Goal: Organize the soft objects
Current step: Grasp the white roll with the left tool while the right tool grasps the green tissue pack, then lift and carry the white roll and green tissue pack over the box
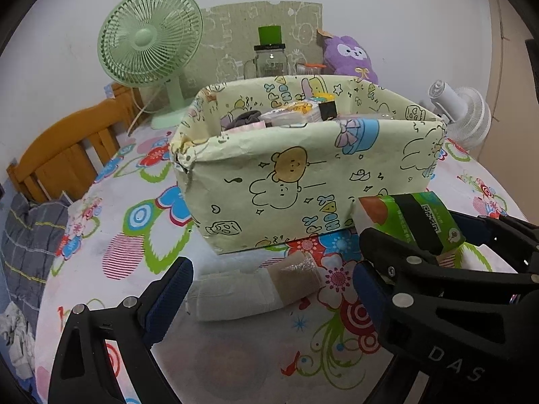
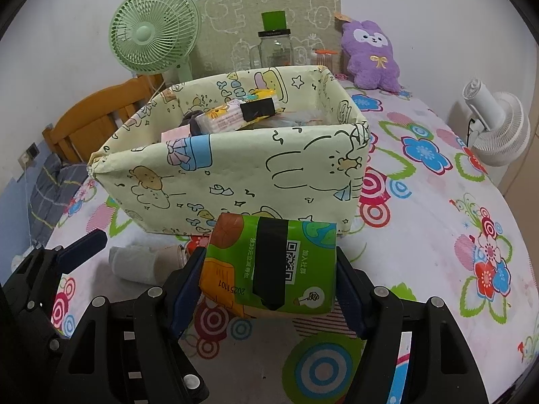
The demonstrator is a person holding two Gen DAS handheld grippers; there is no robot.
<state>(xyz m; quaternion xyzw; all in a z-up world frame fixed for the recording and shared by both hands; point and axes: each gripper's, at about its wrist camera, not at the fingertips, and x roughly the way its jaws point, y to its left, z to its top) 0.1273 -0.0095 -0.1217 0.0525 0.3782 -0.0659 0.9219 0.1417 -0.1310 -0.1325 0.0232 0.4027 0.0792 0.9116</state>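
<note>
A pale green cartoon-print storage box [image 1: 303, 175] stands on the flowered tablecloth and holds several soft packets; it also shows in the right wrist view [image 2: 235, 175]. My right gripper [image 2: 269, 279] is shut on a green tissue pack [image 2: 273, 262] and holds it just in front of the box's near wall; the pack also shows in the left wrist view [image 1: 414, 222]. My left gripper [image 1: 269, 289] is open, its fingers either side of a rolled white and tan sock [image 1: 252, 289] lying on the cloth. The sock also shows in the right wrist view [image 2: 141, 262].
A green desk fan [image 1: 151, 47], a glass jar with green lid [image 1: 269, 57] and a purple plush [image 1: 350, 57] stand behind the box. A white fan [image 2: 495, 128] sits at the right edge. A wooden chair [image 1: 67, 148] stands at the left.
</note>
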